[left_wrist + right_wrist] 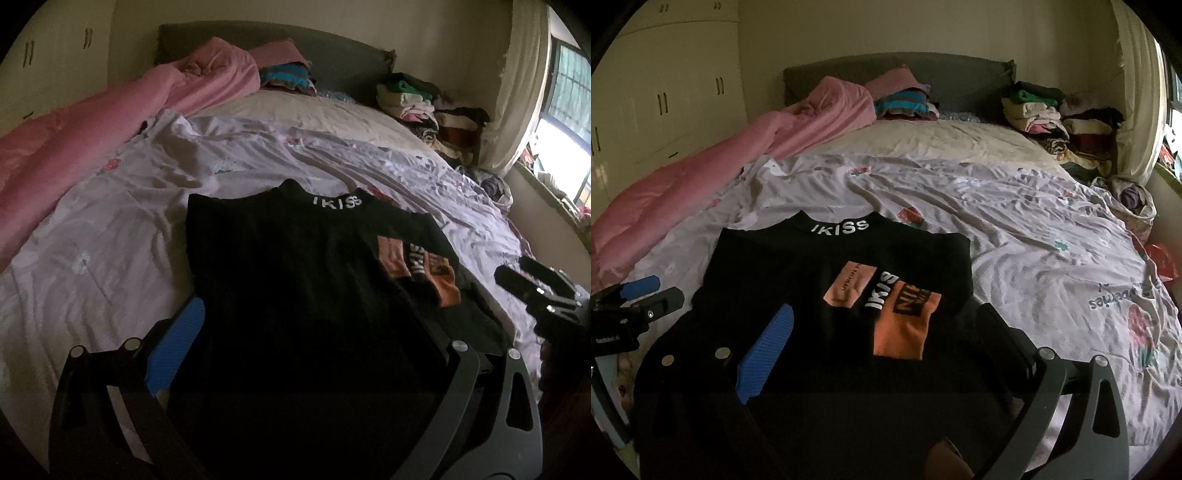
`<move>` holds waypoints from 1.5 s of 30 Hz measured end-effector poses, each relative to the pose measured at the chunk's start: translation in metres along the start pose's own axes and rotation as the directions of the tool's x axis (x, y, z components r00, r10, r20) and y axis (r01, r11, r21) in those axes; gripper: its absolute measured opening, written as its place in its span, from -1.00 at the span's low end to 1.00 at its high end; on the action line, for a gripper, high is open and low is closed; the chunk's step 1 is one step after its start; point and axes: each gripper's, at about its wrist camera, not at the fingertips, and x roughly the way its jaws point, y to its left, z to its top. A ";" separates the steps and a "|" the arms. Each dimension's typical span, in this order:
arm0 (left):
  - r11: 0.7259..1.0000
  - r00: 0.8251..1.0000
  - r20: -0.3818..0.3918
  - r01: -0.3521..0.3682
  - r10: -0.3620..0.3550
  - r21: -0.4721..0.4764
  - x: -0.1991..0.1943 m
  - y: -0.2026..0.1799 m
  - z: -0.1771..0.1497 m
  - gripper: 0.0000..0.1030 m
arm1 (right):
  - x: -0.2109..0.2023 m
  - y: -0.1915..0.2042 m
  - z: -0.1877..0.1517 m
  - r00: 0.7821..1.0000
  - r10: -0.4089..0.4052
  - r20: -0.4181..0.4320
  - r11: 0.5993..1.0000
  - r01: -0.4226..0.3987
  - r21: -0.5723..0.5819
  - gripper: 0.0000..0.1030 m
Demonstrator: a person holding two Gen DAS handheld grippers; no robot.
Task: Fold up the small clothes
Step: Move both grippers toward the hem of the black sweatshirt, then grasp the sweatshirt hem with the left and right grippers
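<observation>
1. Left wrist view: the left gripper (295, 369) hovers low over a black IKISS top (295, 295) that lies spread flat on the bed sheet (110, 229), filling the frame from centre to 6 o'clock.
2. Its jaws stand wide apart, gripping nothing; one blue pad (177, 354) shows at 8 o'clock, just at the top's left edge, and the other finger is dark against the cloth at 4 o'clock.
3. The collar, with white IKISS lettering, points to 12 o'clock; an orange and pink printed panel (421, 269) lies folded over the top's right side, toward 3 o'clock.
4. Right wrist view: the right gripper (886, 350) is over the same top (798, 258), its jaws also spread open and empty, with a blue pad (764, 354) at 8 o'clock.
5. The left gripper (639, 299) appears at 9 o'clock, beside the top's left edge.
6. A pink blanket (701, 162) is bunched at 10 o'clock, and a pile of folded clothes (1056, 118) sits at 1 o'clock near the grey headboard (960, 81).
</observation>
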 end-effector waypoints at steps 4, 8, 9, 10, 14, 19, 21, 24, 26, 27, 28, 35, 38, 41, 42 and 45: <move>1.000 1.000 -0.009 -0.011 0.011 0.008 -0.007 0.000 -0.008 0.81 | -0.012 -0.001 -0.004 1.000 0.003 0.006 1.000 -0.003 -0.015 0.91; 1.000 1.000 -0.015 -0.027 0.027 0.014 -0.015 0.000 -0.016 0.81 | -0.022 -0.001 -0.008 1.000 0.005 0.012 1.000 -0.005 -0.028 0.91; 0.999 0.999 -0.018 -0.029 0.029 0.014 -0.016 0.001 -0.017 0.81 | -0.024 -0.001 -0.009 1.000 0.004 0.012 1.000 -0.004 -0.031 0.91; 0.999 0.999 -0.021 -0.030 0.030 0.013 -0.017 0.001 -0.019 0.81 | -0.025 -0.001 -0.011 1.000 0.004 0.011 0.999 -0.004 -0.035 0.91; 0.998 0.998 -0.033 -0.050 0.051 0.025 -0.023 0.002 -0.027 0.81 | -0.031 -0.001 -0.017 1.000 0.010 0.004 0.999 -0.010 -0.044 0.91; 0.997 0.996 -0.059 -0.070 0.071 0.021 -0.031 0.010 -0.039 0.81 | -0.037 -0.004 -0.029 1.000 0.014 -0.014 0.998 -0.015 -0.053 0.91; 0.997 0.994 -0.073 -0.075 0.076 0.016 -0.034 0.014 -0.046 0.81 | -0.039 -0.006 -0.036 0.999 0.020 -0.027 0.998 -0.022 -0.058 0.91; 0.996 0.992 -0.091 -0.090 0.091 0.015 -0.038 0.020 -0.054 0.81 | -0.042 -0.009 -0.045 0.999 0.014 -0.040 0.998 -0.017 -0.068 0.91; 0.995 0.990 -0.105 -0.097 0.097 0.008 -0.040 0.026 -0.061 0.81 | -0.043 -0.013 -0.053 0.999 0.008 -0.053 0.997 -0.012 -0.071 0.91; 0.995 0.988 -0.114 -0.102 0.101 0.002 -0.042 0.030 -0.065 0.81 | -0.044 -0.015 -0.057 0.998 0.008 -0.063 0.998 -0.012 -0.069 0.91; 0.994 0.987 -0.121 -0.105 0.104 -0.002 -0.043 0.032 -0.067 0.81 | -0.044 -0.018 -0.060 0.998 0.007 -0.069 0.998 -0.011 -0.067 0.91; 0.994 0.982 -0.161 -0.106 0.099 -0.031 -0.054 0.050 -0.083 0.81 | -0.049 -0.038 -0.080 0.994 -0.010 -0.105 0.999 0.006 -0.039 0.91; 0.995 0.981 -0.174 -0.094 0.087 -0.036 -0.060 0.055 -0.090 0.81 | -0.052 -0.046 -0.086 0.993 -0.023 -0.112 0.999 0.020 -0.032 0.91; 0.997 0.981 -0.186 -0.068 0.058 -0.047 -0.067 0.058 -0.096 0.81 | -0.054 -0.053 -0.091 0.992 -0.035 -0.118 0.999 0.032 -0.026 0.91; 0.997 0.981 -0.186 -0.058 0.047 -0.050 -0.070 0.059 -0.099 0.81 | -0.055 -0.054 -0.092 0.992 -0.038 -0.119 0.999 0.035 -0.025 0.91; 0.997 0.983 -0.186 -0.007 -0.006 -0.073 -0.076 0.063 -0.103 0.72 | -0.058 -0.059 -0.096 0.991 -0.042 -0.124 0.999 0.040 -0.020 0.91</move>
